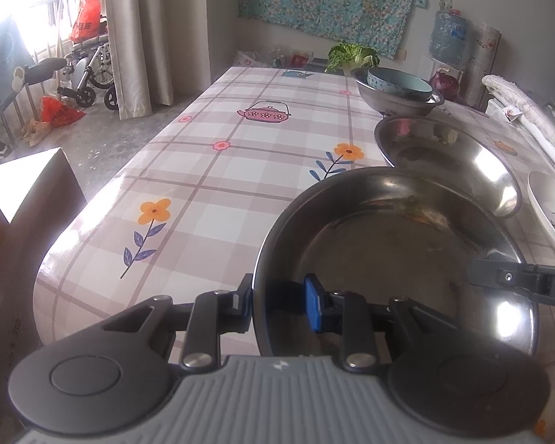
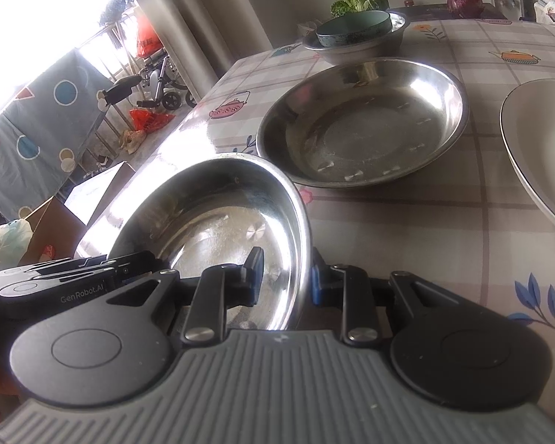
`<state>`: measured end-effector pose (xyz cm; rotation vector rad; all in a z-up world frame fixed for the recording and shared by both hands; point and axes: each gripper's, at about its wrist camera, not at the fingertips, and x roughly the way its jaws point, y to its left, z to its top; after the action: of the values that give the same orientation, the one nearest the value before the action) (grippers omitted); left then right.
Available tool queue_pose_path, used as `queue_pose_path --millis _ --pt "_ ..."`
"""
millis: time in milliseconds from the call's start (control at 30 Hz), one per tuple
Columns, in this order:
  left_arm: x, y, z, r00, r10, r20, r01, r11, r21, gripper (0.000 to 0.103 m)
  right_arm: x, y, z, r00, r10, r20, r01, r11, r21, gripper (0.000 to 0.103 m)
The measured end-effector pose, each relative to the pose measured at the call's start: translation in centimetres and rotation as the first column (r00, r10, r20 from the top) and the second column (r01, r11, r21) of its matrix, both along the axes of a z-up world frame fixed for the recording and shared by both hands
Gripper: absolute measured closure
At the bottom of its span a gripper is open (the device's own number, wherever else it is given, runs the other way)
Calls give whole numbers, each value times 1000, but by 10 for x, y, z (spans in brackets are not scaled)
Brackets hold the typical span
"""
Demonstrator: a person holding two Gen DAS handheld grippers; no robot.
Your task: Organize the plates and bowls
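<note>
A shallow steel dish is held by both grippers near the table's front corner and looks tilted. My left gripper is shut on its left rim, one pad inside and one outside. My right gripper is shut on its right rim the same way. Behind it a larger steel dish rests on the checked tablecloth. A white plate lies to the right. Farther back a blue bowl sits inside a steel bowl.
A cabbage and a red onion sit at the table's far end, with a folded towel on the right. The table edge drops off to the left, where a cardboard box stands on the floor.
</note>
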<state>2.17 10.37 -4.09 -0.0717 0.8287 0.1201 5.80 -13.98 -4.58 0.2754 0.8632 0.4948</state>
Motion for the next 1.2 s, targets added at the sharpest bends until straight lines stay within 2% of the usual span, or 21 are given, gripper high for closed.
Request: queue_pose_path --millis 500,800,1200 --pt "-10 -2 12 999 6 40 -6 1000 -3 74 -8 -4 11 1000 3 31 -4 1000 17 79" --pt "-20 -10 32 996 5 90 -8 1000 30 74 -18 -15 24 998 2 59 -6 998 61 79" --pt "4 -38 47 987 -88 132 82 995 50 74 -24 -48 37 994 -73 78 66 994 89 79"
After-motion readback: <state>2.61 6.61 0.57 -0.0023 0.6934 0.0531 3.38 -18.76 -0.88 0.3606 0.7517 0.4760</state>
